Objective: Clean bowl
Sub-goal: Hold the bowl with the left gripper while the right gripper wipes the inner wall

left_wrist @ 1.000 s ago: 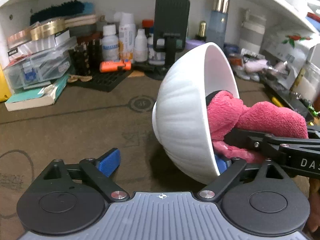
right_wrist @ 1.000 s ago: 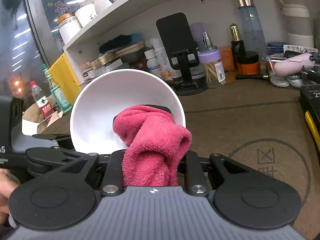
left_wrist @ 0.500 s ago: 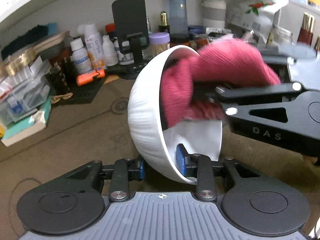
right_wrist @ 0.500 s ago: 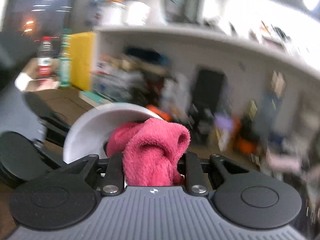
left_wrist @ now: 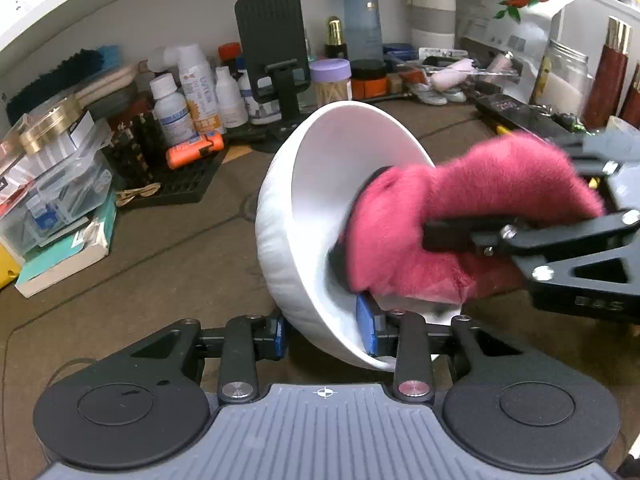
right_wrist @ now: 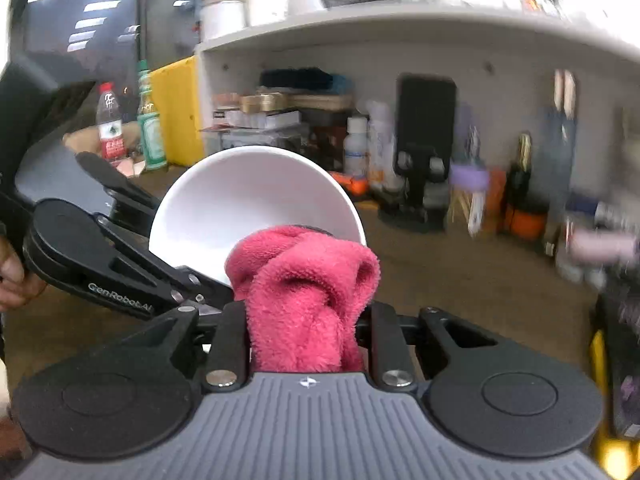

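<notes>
At the left, the left gripper (left_wrist: pixel 326 338) grips the rim of the white bowl (left_wrist: pixel 296 236) between its blue fingers (left_wrist: pixel 365 330), one outside and one inside, the jaws easing slightly apart. The bowl is tipped on its side above the brown worktop (left_wrist: pixel 152 248). To its right, the right gripper (right_wrist: pixel 306 320) is clamped tight on a pink cloth (left_wrist: pixel 440 216) pressed into the bowl.

bare tabletop (left_wrist: pixel 160 264) before cluttered bottles (left_wrist: pixel 200 96)
</notes>
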The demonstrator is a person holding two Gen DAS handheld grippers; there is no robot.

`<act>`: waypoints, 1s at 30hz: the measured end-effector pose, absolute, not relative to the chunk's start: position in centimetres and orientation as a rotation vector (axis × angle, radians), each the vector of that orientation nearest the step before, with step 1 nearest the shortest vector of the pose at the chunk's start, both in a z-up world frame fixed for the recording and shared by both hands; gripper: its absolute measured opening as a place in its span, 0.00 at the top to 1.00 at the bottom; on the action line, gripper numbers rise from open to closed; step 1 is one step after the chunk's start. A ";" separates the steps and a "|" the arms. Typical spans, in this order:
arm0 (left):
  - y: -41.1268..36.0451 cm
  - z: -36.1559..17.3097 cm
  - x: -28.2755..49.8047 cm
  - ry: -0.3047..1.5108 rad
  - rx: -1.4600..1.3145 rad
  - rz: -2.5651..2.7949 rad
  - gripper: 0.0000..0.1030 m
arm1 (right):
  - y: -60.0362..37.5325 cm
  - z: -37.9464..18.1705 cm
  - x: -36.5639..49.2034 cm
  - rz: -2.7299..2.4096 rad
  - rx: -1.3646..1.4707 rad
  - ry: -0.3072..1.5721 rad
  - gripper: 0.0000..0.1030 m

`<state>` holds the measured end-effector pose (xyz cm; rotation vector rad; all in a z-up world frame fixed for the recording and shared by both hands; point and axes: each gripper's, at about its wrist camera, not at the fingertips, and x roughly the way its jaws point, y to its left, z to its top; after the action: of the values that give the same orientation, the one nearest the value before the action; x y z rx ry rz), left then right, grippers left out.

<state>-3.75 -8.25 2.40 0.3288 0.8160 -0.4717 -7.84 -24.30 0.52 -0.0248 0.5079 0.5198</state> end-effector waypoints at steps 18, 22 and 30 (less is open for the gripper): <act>-8.1 0.0 -2.2 0.725 0.098 -0.382 0.40 | -26.5 0.1 -6.5 0.442 0.169 0.570 0.78; -8.6 1.2 -2.6 0.772 0.154 -0.466 0.66 | -25.7 1.5 -5.5 0.411 0.064 0.535 0.78; -8.7 2.1 -4.2 0.809 0.321 -0.510 0.65 | -20.8 4.5 -5.3 0.574 -0.118 0.417 0.78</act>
<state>-4.16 -8.71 2.10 0.3209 0.8087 -0.5102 -5.35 -20.82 4.48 -0.1183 0.4167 0.5740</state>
